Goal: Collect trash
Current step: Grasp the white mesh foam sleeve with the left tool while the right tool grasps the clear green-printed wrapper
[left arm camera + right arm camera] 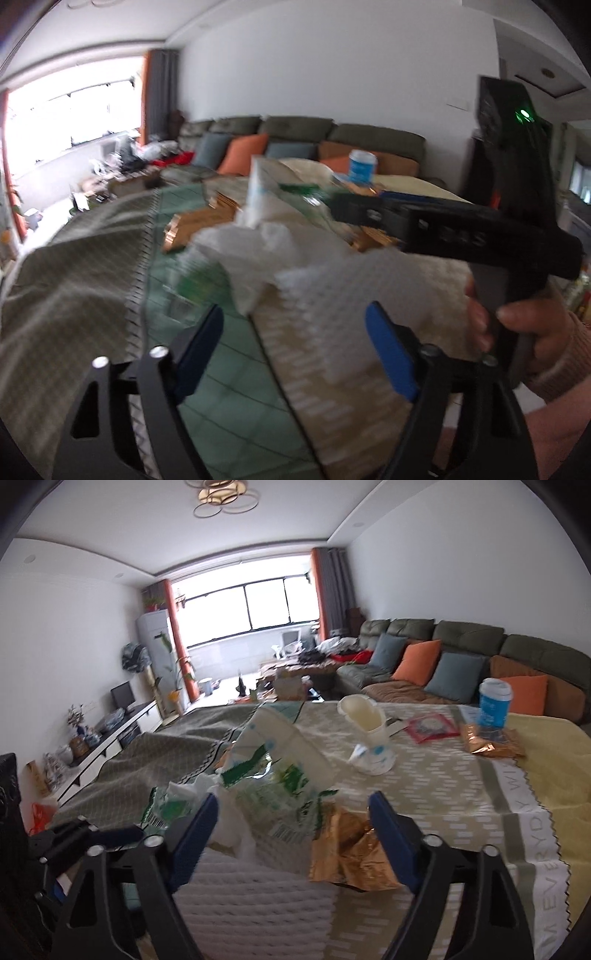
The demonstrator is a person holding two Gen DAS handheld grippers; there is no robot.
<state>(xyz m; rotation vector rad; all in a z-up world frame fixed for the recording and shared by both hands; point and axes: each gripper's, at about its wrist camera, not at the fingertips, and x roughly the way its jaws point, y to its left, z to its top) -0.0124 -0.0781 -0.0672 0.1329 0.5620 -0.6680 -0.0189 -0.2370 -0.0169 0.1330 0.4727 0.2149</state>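
Note:
A heap of trash lies on the patterned tablecloth [461, 794]: a green-and-white plastic wrapper [284, 794], crumpled white tissue [258, 251], a tilted white carton [280, 734] and a gold foil wrapper [347, 849]. My right gripper [293, 830] is open just in front of the heap, above a white embossed paper towel [251, 897]; the gold wrapper lies against its right pad. My left gripper [295, 347] is open over the same towel [351, 291], nothing pinched. A hand [524, 325] holds the right gripper's body [461, 229] across this blurred view.
Further back stand a crushed white paper cup [369, 734], a red packet [430, 725], and a blue-and-white cup [493, 705] on another gold wrapper [491, 744]. A sofa with cushions [443, 664] runs behind the table. The table's right edge drops off under yellow cloth [554, 760].

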